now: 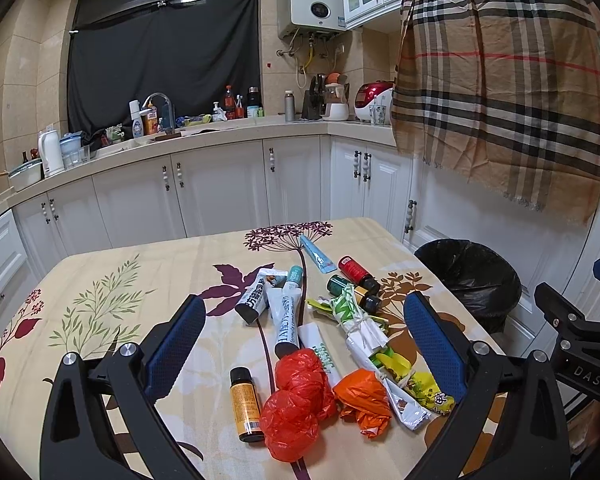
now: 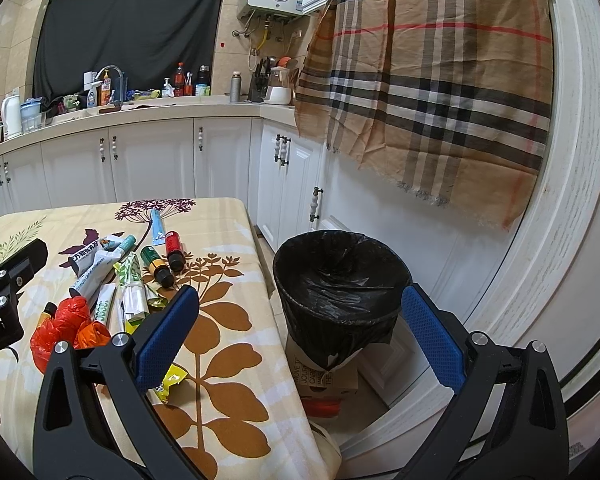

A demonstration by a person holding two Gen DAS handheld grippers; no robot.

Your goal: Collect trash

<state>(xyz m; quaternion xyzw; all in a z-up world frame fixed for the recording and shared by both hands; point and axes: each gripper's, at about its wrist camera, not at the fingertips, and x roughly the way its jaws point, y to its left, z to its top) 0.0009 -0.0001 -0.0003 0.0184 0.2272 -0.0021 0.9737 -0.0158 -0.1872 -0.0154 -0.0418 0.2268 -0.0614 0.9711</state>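
I have the left gripper (image 1: 304, 344) hovering above the desk (image 1: 100, 280), its blue fingers (image 1: 176, 344) spread wide and holding nothing. Taking the red bag (image 1: 296, 400) as my landmark: it lies between the fingers, near the camera. Just left of it lies a yellow bottle (image 1: 246, 404), touching or nearly so. Behind it lie three tubes (image 1: 286, 320), one running under its far edge. Just right of it sits an orange bag (image 1: 362, 396), and right of that a heap of wrappers (image 1: 380, 344) reaching almost to the right finger. Farther back and right of the red bag lie three small bottles (image 1: 356, 282) and a blue sachet (image 1: 316, 254). Well right of it, off the desk, stands the bin (image 1: 472, 276) with a black liner.

My right gripper (image 2: 300, 332) is also wide open and empty. Its left finger (image 2: 168, 336) hangs over the desk edge, right of the red bag, with a yellow wrapper (image 2: 170, 382) showing beneath it; I cannot tell whether they touch. Its right finger (image 2: 432, 340) is beside the bin, which stands on a cardboard box (image 2: 324, 380).
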